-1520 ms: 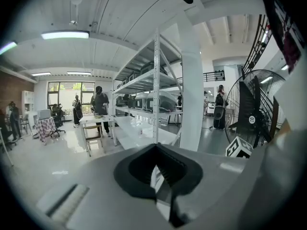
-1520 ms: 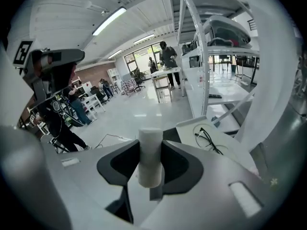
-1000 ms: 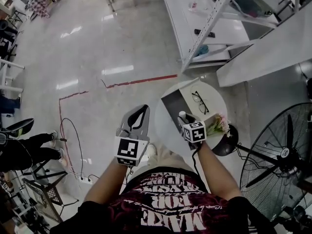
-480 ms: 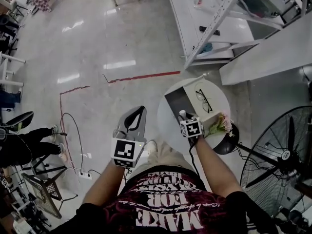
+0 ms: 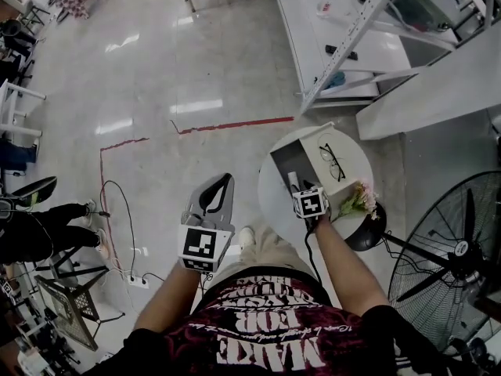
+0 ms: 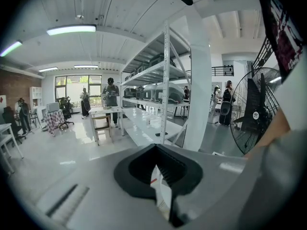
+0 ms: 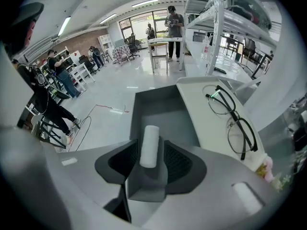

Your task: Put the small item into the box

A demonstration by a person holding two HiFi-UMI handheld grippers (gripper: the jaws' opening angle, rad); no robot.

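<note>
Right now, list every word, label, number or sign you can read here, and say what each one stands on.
"MAKE": dark red-patterned T-shirt, large white letters, upside down in the head view.
"FOR": same shirt, the row above.
Other shirt rows: too blurred to read.
Black-and-white marker cubes, left and right: square patterns only, no letters.
Black standing fan, hub badge: too small to read.
</note>
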